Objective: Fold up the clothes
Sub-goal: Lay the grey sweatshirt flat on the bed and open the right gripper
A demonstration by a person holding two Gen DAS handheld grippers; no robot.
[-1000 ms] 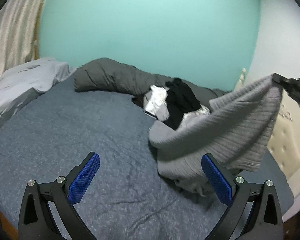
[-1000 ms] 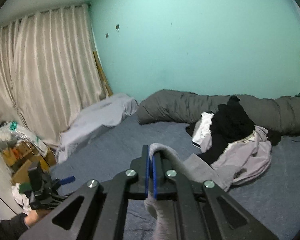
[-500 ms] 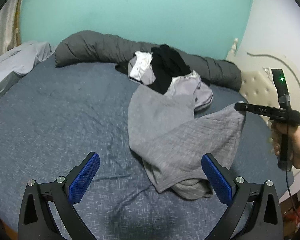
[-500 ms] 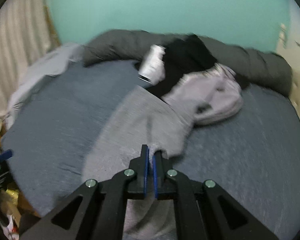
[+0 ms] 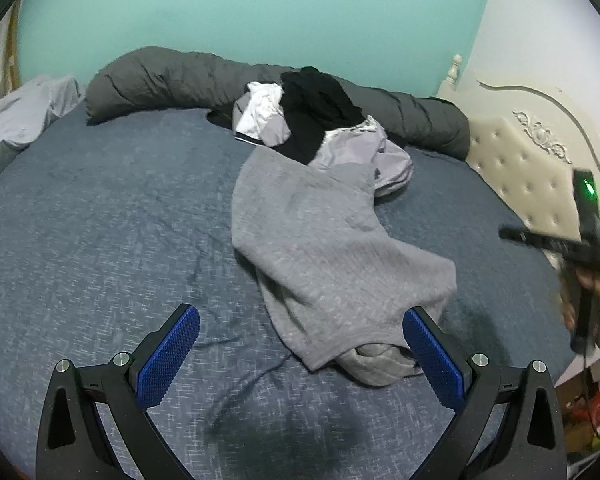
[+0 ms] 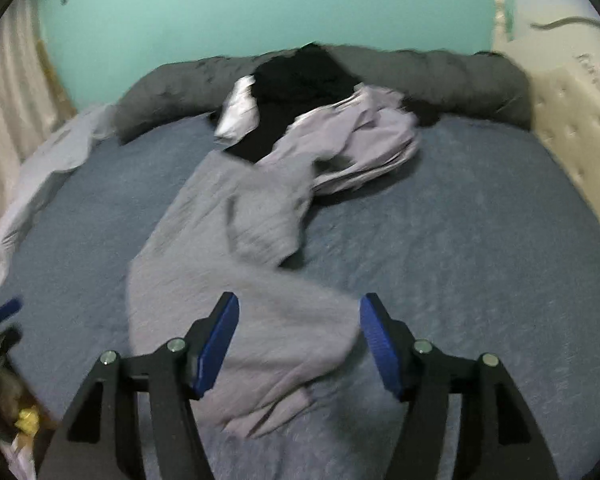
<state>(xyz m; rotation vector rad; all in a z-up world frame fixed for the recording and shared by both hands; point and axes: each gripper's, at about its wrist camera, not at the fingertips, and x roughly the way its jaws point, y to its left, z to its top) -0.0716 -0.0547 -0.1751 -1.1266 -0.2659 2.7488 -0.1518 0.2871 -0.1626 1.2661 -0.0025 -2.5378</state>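
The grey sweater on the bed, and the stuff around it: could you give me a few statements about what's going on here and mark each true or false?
1. The grey sweater lies on the blue bedsheet. True.
2. The right gripper is clamped on the sweater. False: its jaws are opening, the pads apart, and the sweater lies loose beneath them.
3. A black garment sits on the clothes pile behind the sweater. True.
4. The left gripper holds a sleeve. False: its jaws are open and empty.
5. The wall behind the bed is yellow. False: the wall is turquoise.
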